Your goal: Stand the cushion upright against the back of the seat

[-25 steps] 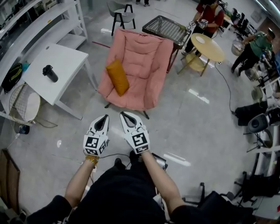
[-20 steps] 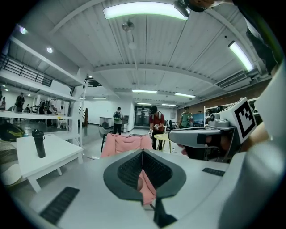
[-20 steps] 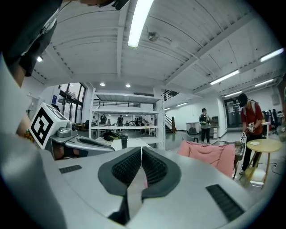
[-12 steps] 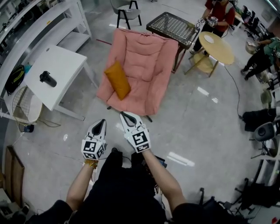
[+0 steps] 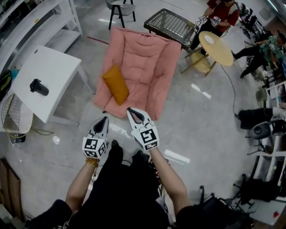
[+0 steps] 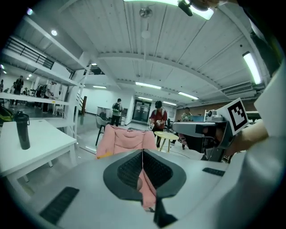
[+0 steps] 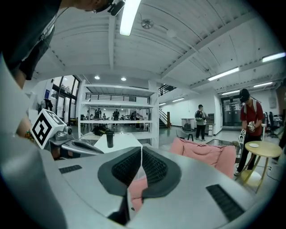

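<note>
Standing a little way off, I see the person face a pink padded seat (image 5: 147, 53) with a hand-held gripper in each hand, both held out low and nearly level. The left hand-held gripper (image 5: 105, 119) has its jaws pressed together with nothing between them, and the right hand-held gripper (image 5: 131, 110) is the same, jaws closed and empty; through each one's own view only the pink of the seat shows beyond the dark ribbed pads. The two sit side by side without touching, the right reaching a bit further forward, its tip close to the seat's front edge. The mustard-orange cushion (image 5: 115, 85) lies slantwise on the left part of the seat, down on the pad by the left side and not yet upright against the back. It is ahead of both tools, roughly on the line between them, and apart from each. The seat stands on a pale, glossy floor (image 5: 201, 120). To the left is a white desk (image 5: 58, 67) with a black bottle (image 5: 39, 87) lying on it, and white shelving (image 5: 31, 20) runs behind that. Beyond the seat stands a grey chair (image 5: 119, 5), and other people work further off to the right in a large, brightly lit hall.
</note>
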Demonstrator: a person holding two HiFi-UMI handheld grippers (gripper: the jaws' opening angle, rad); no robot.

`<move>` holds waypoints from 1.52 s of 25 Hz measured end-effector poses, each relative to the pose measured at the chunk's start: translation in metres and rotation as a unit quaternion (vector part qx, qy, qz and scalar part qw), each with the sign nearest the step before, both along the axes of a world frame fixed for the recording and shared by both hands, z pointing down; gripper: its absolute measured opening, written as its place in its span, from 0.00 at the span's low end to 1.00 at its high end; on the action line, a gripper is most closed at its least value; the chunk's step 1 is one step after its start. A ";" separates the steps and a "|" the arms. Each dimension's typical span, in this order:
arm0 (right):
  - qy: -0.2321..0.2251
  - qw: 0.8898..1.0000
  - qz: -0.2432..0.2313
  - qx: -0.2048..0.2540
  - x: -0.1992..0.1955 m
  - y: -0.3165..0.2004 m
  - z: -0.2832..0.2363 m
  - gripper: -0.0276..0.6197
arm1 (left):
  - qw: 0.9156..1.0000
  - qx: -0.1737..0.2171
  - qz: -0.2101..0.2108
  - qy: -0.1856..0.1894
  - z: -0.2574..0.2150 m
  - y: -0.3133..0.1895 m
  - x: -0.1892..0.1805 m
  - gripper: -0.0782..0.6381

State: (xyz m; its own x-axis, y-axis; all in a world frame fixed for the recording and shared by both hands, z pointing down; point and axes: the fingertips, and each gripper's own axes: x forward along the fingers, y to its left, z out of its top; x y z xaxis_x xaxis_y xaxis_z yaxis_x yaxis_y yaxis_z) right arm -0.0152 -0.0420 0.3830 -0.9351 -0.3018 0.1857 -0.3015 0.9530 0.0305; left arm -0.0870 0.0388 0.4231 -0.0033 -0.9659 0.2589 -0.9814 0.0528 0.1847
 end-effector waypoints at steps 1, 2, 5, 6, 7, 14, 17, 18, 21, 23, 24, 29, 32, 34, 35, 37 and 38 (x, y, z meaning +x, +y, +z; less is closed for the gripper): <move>0.002 1.000 0.001 0.003 -0.008 -0.004 0.000 0.07 | 1.000 0.000 0.004 0.001 0.001 -0.006 -0.008 0.13; 0.004 1.000 0.002 0.005 -0.014 -0.008 0.001 0.07 | 1.000 -0.002 0.007 0.003 0.004 -0.012 -0.014 0.13; 0.007 1.000 0.004 0.001 -0.026 -0.021 0.011 0.07 | 1.000 -0.013 0.013 0.006 0.018 -0.029 -0.022 0.13; 0.009 1.000 0.003 -0.002 -0.028 -0.025 0.015 0.07 | 1.000 -0.018 0.013 0.005 0.022 -0.034 -0.023 0.13; 0.010 1.000 0.000 -0.006 -0.031 -0.031 0.020 0.07 | 1.000 -0.022 0.013 0.004 0.027 -0.041 -0.025 0.13; 0.015 0.998 -0.045 -0.034 -0.043 -0.077 0.052 0.07 | 0.997 -0.073 -0.023 0.006 0.062 -0.073 -0.026 0.13; 0.018 0.997 -0.067 -0.044 -0.052 -0.100 0.064 0.07 | 0.995 -0.088 -0.048 0.010 0.072 -0.084 -0.030 0.13; 0.023 0.996 -0.071 -0.047 -0.052 -0.105 0.070 0.07 | 0.994 -0.093 -0.051 0.012 0.077 -0.087 -0.028 0.13; 0.045 0.994 -0.077 -0.058 -0.053 -0.117 0.094 0.07 | 0.993 -0.110 -0.048 0.023 0.100 -0.094 -0.023 0.13; 0.060 0.993 -0.079 -0.061 -0.061 -0.127 0.110 0.07 | 0.991 -0.120 -0.045 0.032 0.119 -0.103 -0.027 0.13; 0.066 0.993 -0.079 -0.063 -0.066 -0.132 0.118 0.07 | 0.991 -0.125 -0.042 0.037 0.131 -0.109 -0.030 0.14; 0.095 0.990 -0.064 -0.086 -0.096 -0.167 0.167 0.07 | 0.984 -0.164 -0.023 0.059 0.198 -0.143 -0.054 0.25; 0.114 0.986 -0.061 -0.100 -0.114 -0.174 0.205 0.07 | 0.980 -0.180 -0.017 0.077 0.228 -0.152 -0.069 0.31; 0.124 0.985 -0.061 -0.106 -0.128 -0.181 0.232 0.07 | 0.979 -0.186 -0.020 0.086 0.248 -0.160 -0.079 0.33; 0.129 0.984 -0.062 -0.107 -0.133 -0.185 0.245 0.07 | 0.978 -0.188 -0.020 0.092 0.259 -0.165 -0.083 0.36; 0.139 0.982 -0.064 -0.108 -0.139 -0.194 0.271 0.07 | 0.976 -0.193 -0.020 0.101 0.283 -0.175 -0.087 0.39; 0.144 0.981 -0.065 -0.109 -0.141 -0.199 0.283 0.07 | 0.975 -0.194 -0.020 0.104 0.295 -0.181 -0.089 0.40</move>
State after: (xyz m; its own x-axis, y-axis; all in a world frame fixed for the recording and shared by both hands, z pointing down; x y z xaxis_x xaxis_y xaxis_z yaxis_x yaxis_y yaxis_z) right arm -0.1563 -0.2413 0.6664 -0.8625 -0.1071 0.4946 -0.1855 0.9762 -0.1121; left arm -0.1764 -0.1422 0.7177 0.0522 -0.7949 0.6044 -0.9205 0.1964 0.3377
